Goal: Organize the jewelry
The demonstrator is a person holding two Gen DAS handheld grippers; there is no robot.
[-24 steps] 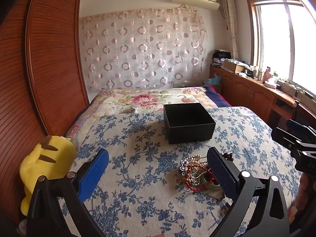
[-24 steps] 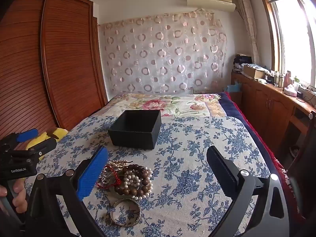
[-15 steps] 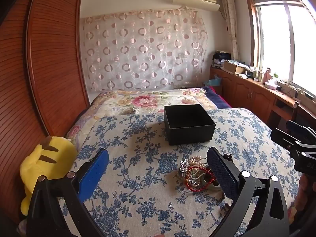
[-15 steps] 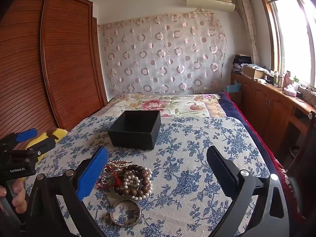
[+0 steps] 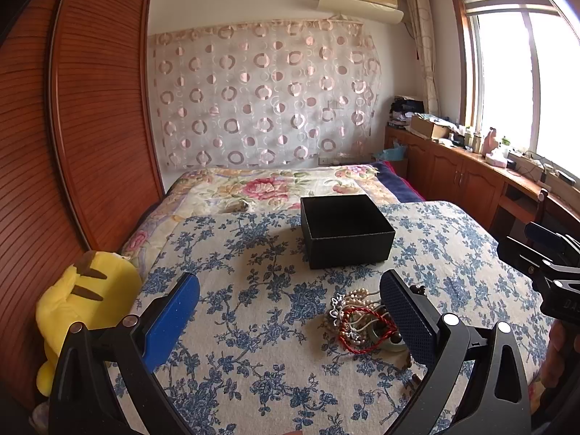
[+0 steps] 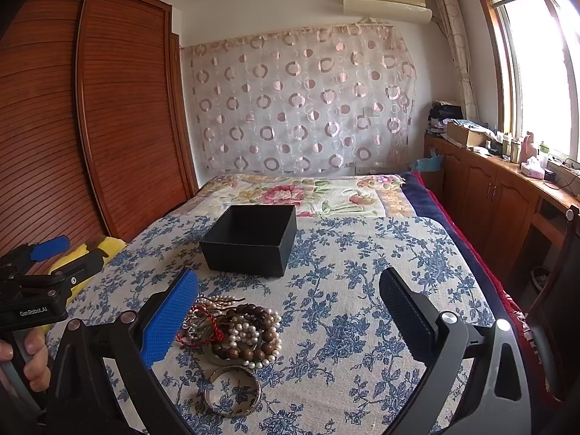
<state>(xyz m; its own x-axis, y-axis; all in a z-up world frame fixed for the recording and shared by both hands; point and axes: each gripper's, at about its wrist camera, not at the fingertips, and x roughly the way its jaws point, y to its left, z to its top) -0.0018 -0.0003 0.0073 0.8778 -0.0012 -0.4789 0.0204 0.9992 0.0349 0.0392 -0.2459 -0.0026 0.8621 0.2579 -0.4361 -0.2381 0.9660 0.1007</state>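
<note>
Hovering both grippers, left gripper (image 5: 290,311) and right gripper (image 6: 290,311), fingers spread wide, nothing held. Jewelry pile (image 6: 232,330) sits tangled on the bed (image 6: 362,326), near the black box (image 6: 250,241). I'd pinch one strand, lift slowly so others drop off.

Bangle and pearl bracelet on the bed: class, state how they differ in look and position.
The bangle is one rigid metallic hoop; the pearl bracelet is strung from many small white beads. The bangle lies flat, alone, nearest the camera; the pearl bracelet sits tangled in the pile with brown beads and a red cord. Both rest on the floral cover, outside the black box.
</note>
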